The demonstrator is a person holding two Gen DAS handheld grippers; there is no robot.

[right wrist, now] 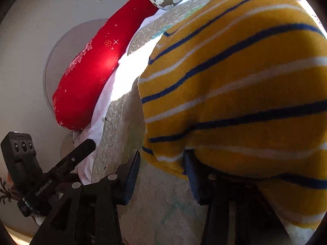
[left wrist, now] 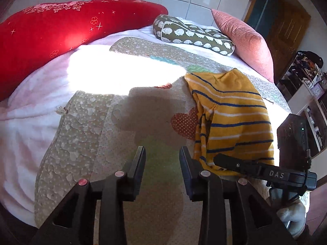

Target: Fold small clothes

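Note:
A yellow knitted garment point(left wrist: 231, 110) with blue and white stripes lies crumpled on the patchwork quilt point(left wrist: 114, 118), right of centre in the left wrist view. My left gripper point(left wrist: 162, 153) hovers over bare quilt just left of it, open, with nothing between its fingers. In the right wrist view the garment point(right wrist: 245, 81) fills the right side. My right gripper point(right wrist: 161, 159) is at its near edge, jaws apart. The cloth drapes over the right finger and hangs partly into the gap, unpinched. A white-gloved hand point(left wrist: 292, 214) holds the right gripper.
A long red pillow point(left wrist: 61, 36) lies along the bed's far left. A hedgehog-print cushion point(left wrist: 194, 32) and a pink ribbed cushion point(left wrist: 245, 40) sit at the back. Cluttered shelves point(left wrist: 306, 77) and a wooden door point(left wrist: 286, 20) stand beyond the right edge.

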